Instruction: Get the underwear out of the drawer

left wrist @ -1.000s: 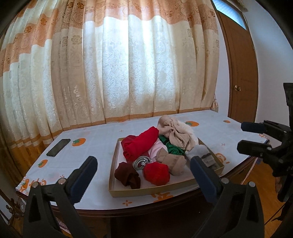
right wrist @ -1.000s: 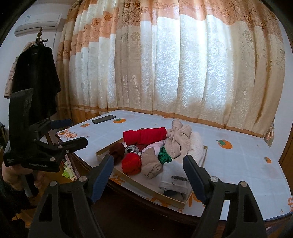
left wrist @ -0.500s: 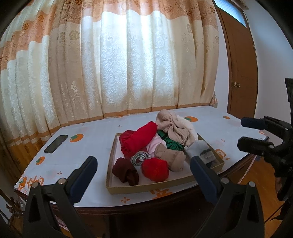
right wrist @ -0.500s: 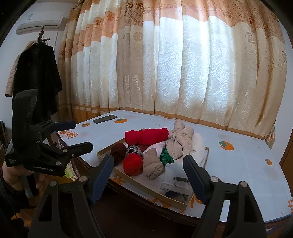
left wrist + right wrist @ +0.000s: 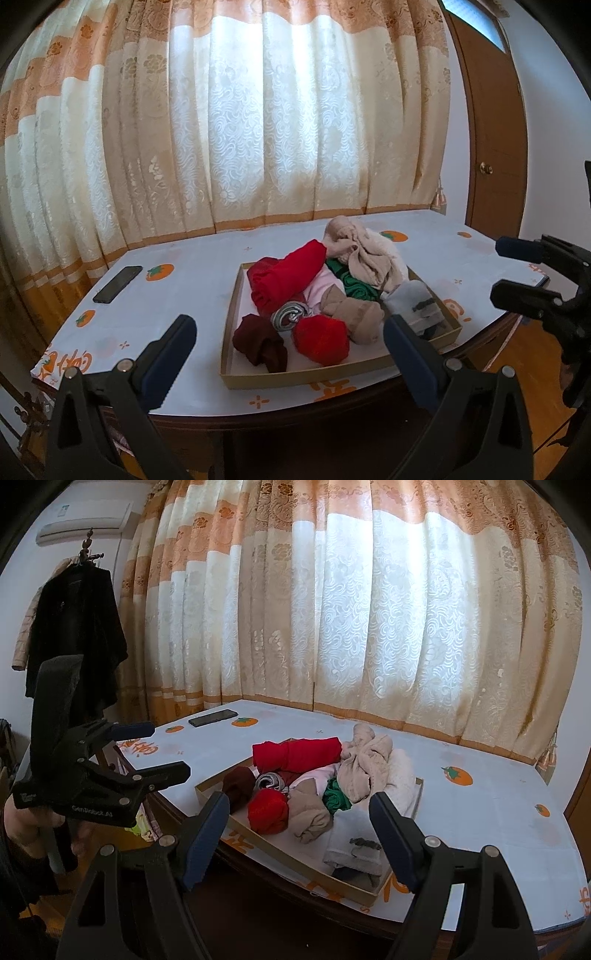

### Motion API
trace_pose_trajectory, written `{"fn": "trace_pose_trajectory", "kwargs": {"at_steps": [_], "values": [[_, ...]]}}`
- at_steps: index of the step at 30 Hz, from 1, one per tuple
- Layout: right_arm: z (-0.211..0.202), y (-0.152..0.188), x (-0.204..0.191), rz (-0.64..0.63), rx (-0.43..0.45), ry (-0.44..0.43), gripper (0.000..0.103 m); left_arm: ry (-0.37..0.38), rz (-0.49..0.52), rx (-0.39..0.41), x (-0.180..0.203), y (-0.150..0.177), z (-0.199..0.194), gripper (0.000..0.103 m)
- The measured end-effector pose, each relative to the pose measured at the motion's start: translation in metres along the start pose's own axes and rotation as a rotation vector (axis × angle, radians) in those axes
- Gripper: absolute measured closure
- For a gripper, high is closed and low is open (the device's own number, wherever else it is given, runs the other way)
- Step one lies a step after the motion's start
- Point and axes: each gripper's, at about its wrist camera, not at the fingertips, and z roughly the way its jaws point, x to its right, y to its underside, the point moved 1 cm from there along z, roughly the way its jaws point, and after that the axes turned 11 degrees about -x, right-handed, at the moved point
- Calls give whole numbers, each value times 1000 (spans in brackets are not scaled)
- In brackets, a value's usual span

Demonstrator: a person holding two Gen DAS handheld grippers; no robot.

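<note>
While left claw [image 5: 162,749] gapes | "GenRobot.AI" on its body

Both wrist cameras sit off the table's [image 5: 192,273] near edge, facing the curtain [image 5: 258,129] at 12 o'clock. The left views the tray [image 5: 295,378] from about 7 o'clock, the right from 5; both share it.

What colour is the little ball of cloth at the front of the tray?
Bright red; the cloth ball shows best in the left wrist view.
</note>
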Motion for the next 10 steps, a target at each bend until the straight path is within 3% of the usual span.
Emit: {"fn": "trace_pose_trajectory", "kwargs": {"at_steps": [10], "values": [[4, -4, 8, -4, -7, 8, 23, -12, 18, 22, 4, 0, 0, 0]]}}
